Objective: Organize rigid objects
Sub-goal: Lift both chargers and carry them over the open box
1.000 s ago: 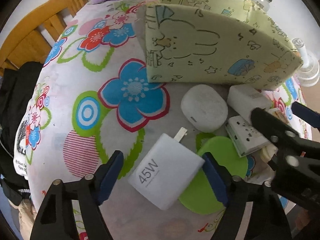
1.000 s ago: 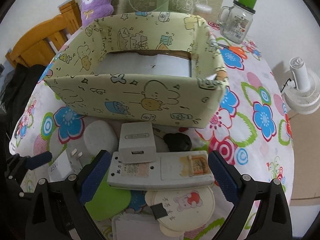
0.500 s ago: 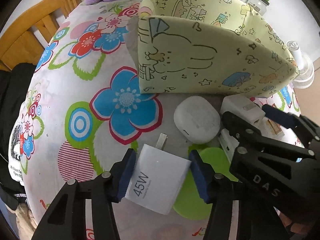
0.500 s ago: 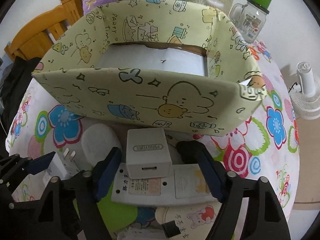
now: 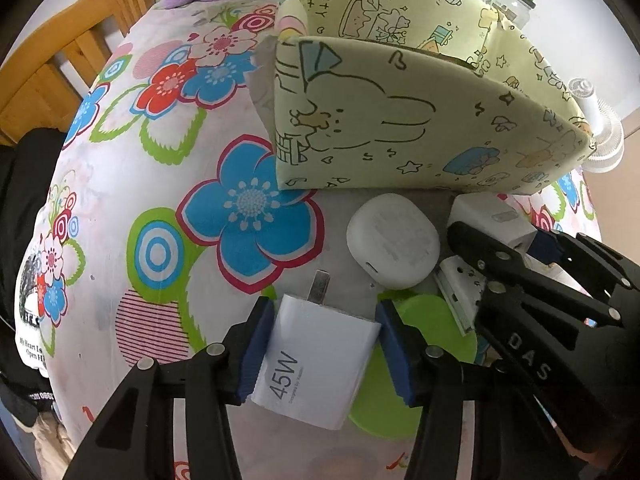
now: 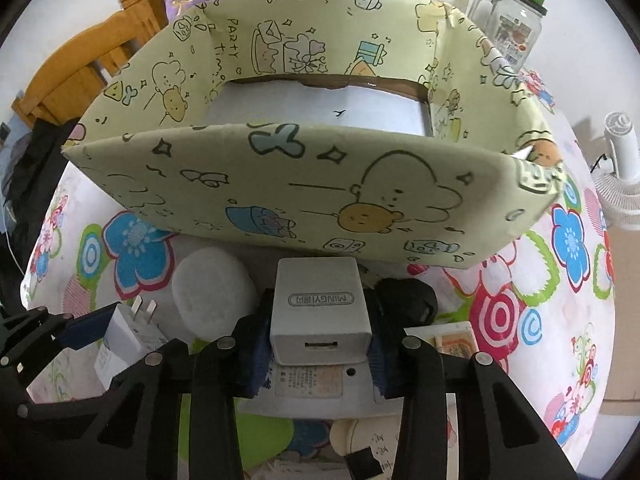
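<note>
Left wrist view: the left tool (image 5: 324, 344) pinches the white charger (image 5: 316, 356) by its flat sides, low centre. Right tool (image 6: 316, 340) pinches the grey charger (image 6: 320, 312) likewise; both look stiff, light and smooth, so could slip.

Both grippers, left gripper (image 5: 322, 344) and right gripper (image 6: 318, 354), have black angular frames with silver screws, blue finger pads (image 5: 256, 350) and white "DAS" lettering.

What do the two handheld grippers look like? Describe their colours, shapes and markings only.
The left gripper and the right gripper look alike: black angular frames with triangular cut-outs, silver round bolt heads at the joints, and blue ribbed pads on the fingertips. White "DAS" lettering marks the right gripper's frame in the left wrist view.
</note>
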`<state>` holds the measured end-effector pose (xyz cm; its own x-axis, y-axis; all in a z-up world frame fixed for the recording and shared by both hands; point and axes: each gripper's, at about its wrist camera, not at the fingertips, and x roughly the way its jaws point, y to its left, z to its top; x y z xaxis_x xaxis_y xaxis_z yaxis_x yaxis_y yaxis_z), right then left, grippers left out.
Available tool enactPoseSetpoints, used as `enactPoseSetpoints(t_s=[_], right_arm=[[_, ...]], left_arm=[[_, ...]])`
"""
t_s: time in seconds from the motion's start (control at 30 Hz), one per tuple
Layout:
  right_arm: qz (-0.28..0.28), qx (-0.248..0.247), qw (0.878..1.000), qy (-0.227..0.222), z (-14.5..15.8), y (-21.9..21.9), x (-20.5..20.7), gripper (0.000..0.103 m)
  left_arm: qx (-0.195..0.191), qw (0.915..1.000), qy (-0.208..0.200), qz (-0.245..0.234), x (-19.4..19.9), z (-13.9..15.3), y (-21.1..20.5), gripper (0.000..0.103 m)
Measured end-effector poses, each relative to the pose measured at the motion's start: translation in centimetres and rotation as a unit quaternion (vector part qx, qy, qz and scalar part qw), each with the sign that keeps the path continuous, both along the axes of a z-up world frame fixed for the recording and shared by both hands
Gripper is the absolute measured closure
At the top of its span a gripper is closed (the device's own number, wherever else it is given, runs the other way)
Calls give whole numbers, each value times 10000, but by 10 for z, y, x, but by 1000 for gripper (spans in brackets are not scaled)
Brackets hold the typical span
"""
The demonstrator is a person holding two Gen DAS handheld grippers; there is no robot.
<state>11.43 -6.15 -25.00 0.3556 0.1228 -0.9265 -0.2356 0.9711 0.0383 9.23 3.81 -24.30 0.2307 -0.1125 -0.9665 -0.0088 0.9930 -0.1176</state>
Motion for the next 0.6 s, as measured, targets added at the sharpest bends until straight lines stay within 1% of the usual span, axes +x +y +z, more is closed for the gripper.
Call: enactPoseSetpoints(t_s=[0.17, 0.23, 0.33, 0.47, 0.6], right_arm=[[-45, -1, 10000, -82, 11, -5, -12, 61], [-90, -3, 9999, -87, 14, -11, -18, 61], [-131, 30, 9999, -89, 19, -16, -29, 61], [-165, 68, 9997, -139, 27, -23, -45, 61], [-181, 103, 9996, -202, 32, -23, -52, 61]], left_arm=[[9, 10000, -76, 6, -5, 8, 0, 49], [-4, 9999, -128, 18, -22, 12, -3, 50], [-43, 9998, -190, 33, -25, 19, 0, 50], [50, 9995, -313, -26, -35, 32, -3, 51], [114, 9990, -430, -51, -40, 42, -6, 51]])
